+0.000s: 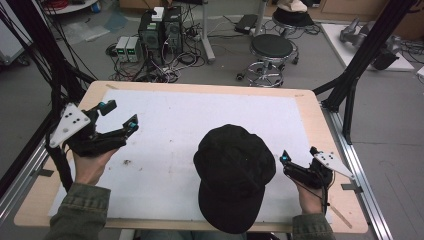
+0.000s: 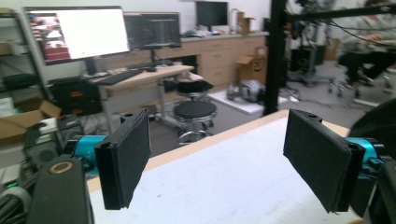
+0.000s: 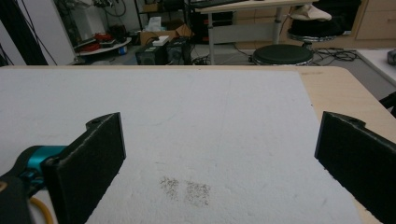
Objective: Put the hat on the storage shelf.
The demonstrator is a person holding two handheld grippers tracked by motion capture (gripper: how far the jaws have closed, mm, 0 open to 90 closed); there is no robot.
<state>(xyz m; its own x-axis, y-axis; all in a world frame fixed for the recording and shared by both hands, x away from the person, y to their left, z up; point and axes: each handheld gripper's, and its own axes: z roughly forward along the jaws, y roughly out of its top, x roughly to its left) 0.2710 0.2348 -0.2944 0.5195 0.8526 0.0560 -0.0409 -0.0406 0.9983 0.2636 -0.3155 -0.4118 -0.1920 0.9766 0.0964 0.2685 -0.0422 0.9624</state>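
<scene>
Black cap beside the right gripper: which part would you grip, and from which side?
Probably the brim of the black cap. It is flat and thin and points toward the person's edge of the table, while the crown looks rounded and wide. The open right gripper is nearest, so come in from the cap's right side. Whether the cap rests on the table cannot be told.

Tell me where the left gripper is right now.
In the high view the left gripper is at the table's left edge, jaws open, held in the person's left hand, well apart from the black cap at centre.
</scene>
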